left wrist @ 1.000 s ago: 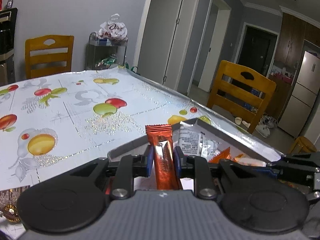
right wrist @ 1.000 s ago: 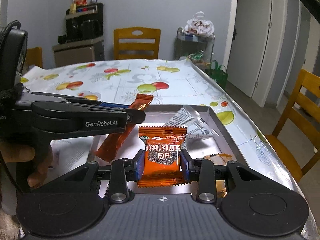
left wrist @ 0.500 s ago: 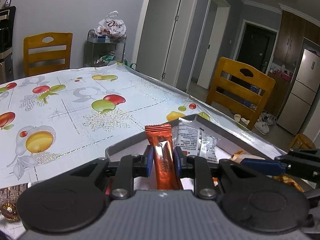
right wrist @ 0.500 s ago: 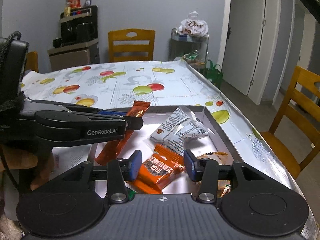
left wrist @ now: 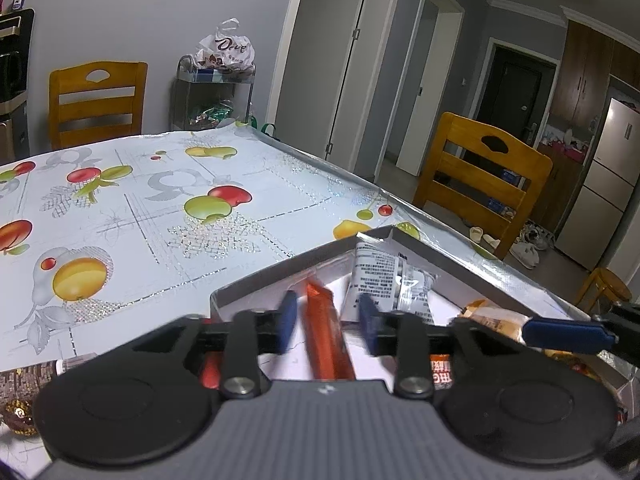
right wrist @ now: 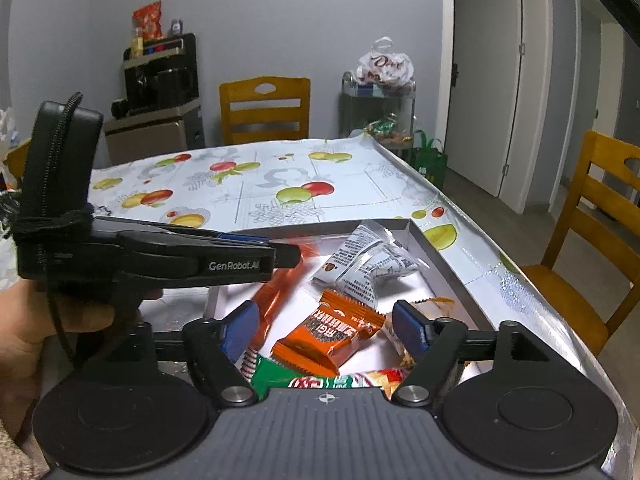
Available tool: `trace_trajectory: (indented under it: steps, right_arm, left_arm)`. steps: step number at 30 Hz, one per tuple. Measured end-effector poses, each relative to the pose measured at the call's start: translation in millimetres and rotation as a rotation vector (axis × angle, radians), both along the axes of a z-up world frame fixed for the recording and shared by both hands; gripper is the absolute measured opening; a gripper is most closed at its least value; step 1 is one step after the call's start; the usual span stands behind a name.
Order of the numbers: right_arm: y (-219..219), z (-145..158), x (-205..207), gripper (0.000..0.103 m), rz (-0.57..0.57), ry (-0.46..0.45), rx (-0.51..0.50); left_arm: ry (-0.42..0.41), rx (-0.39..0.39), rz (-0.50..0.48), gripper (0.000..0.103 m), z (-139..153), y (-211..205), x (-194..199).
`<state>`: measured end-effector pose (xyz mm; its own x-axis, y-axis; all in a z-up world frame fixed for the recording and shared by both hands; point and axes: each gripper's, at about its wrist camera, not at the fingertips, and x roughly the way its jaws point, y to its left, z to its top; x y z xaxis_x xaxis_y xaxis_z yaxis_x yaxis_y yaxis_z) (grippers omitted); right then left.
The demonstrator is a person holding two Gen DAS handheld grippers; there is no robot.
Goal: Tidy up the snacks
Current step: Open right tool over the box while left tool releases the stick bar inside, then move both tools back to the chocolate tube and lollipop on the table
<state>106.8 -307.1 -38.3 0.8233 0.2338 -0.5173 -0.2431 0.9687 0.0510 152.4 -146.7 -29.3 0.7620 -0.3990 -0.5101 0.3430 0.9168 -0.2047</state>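
Snack bar (left wrist: pixel 326 334), long shiny orange wrapper, blurred at lower centre between my left gripper (left wrist: pixel 328 322), jaws just opening, pads off it.

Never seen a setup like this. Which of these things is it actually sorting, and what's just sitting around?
Part of the job: grey box; long orange stick packet; orange square packet; white printed packets.

Just around: wooden chair; white shopping bag; fruit-print tablecloth.
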Motion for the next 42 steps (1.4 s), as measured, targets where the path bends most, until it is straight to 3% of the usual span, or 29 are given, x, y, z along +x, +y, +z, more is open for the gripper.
trace_trajectory:
  steps: [3, 9, 20, 25, 30, 35, 42]
  right_arm:
    - [-2.8, 2.3, -5.8, 0.080, -0.002, -0.009, 0.019]
    - [-6.5, 7.3, -17.0, 0.092, 0.007, -0.022, 0.056]
    - [-7.7, 20.5, -33.5, 0.100, 0.024, -0.062, 0.084]
    - [-3.7, 29.3, -38.3, 0.101, 0.048, -0.087, 0.100]
    - [4.5, 32.0, -39.7, 0.102, 0.073, -0.084, 0.121]
    - [17.9, 33.3, -43.6, 0.103, 0.106, -0.079, 0.110]
    - [33.1, 33.6, -45.7, 0.103, 0.127, -0.071, 0.089]
  left_arm:
    - [-0.016, 0.005, 0.008, 0.075, 2.4, -1.2, -3.6]
    - [-0.048, 0.018, 0.020, 0.089, 15.1, -3.5, -13.3]
    - [-0.093, 0.113, 0.061, 0.092, 65.2, 0.4, -44.8]
    - [-0.147, 0.143, 0.072, 0.100, 86.7, 14.8, -76.7]
    - [-0.114, 0.178, 0.065, 0.100, 85.8, 40.1, -95.9]
    - [-0.100, 0.231, 0.139, 0.100, 79.5, 78.5, -103.3]
    - [-0.066, 0.235, 0.231, 0.100, 59.2, 126.5, -101.9]
